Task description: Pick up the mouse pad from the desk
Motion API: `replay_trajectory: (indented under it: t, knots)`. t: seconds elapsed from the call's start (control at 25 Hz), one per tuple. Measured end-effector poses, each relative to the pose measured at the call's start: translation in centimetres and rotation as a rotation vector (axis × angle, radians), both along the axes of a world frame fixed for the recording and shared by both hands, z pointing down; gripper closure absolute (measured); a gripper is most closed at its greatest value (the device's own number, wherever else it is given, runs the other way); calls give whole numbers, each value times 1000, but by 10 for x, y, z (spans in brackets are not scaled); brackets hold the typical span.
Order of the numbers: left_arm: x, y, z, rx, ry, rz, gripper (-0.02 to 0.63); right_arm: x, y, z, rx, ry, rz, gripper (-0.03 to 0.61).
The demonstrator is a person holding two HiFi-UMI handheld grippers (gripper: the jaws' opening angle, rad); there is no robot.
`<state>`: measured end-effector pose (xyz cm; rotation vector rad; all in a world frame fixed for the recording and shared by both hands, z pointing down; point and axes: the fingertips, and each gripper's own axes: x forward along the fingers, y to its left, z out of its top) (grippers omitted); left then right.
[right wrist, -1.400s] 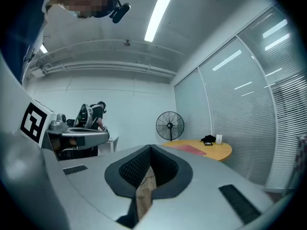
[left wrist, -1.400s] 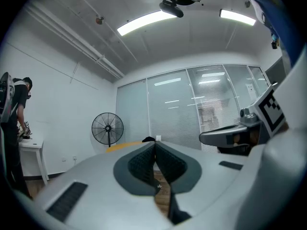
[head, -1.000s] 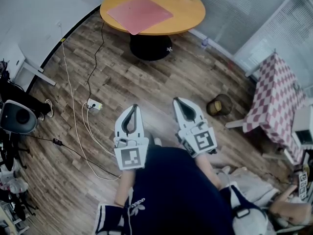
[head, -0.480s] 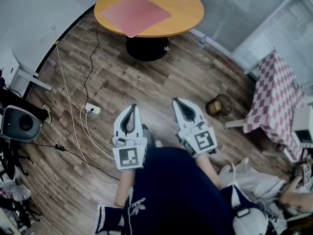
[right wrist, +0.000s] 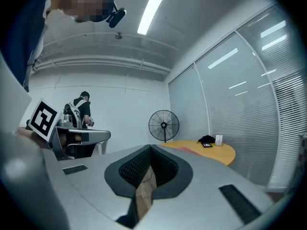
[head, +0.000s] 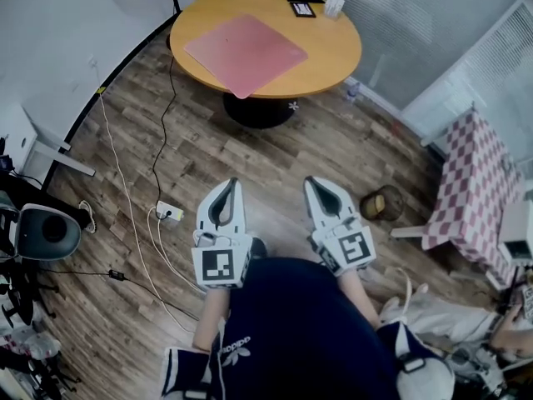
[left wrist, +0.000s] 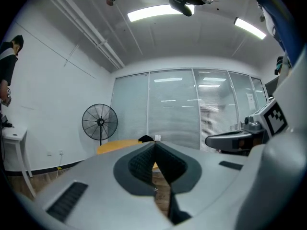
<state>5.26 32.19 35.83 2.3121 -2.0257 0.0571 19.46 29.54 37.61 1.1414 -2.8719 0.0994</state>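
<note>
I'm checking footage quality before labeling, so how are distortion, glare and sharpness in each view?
Head view: evenly lit and sharp, the mouse pad clear, straight lines slightly bowed. Left gripper view: strong fisheye, dark corners, ceiling lights blown out. Right gripper view: same fisheye and dark corners, the fan crisp.

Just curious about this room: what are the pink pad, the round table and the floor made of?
The pink pad is likely soft rubber or fabric: it looks matte and lies thin and flat. The round table looks like wood or laminate, with a smooth orange-brown top. The floor is wood-look planks, with grain and seams visible.
</note>
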Motion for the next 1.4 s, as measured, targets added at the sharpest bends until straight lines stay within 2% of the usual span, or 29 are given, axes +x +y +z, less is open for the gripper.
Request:
replay_trajectory:
  t: [0.28,0.76,1.0,1.4]
  knots:
    - [-34,-17,15,-24,18,14,611,-28,-22,6,1,-20,29,575]
    - [-70,-51,36,-96,33,-27,611,-58,-58,34,-70,41,2,575]
    - [-80,-93,41,-101,36,-38,611,-70,-103,43,-73,65,-29,575]
    - [-82,-190,22,-50,25,-63,611,-69,-206,28,-27,77,-59,575]
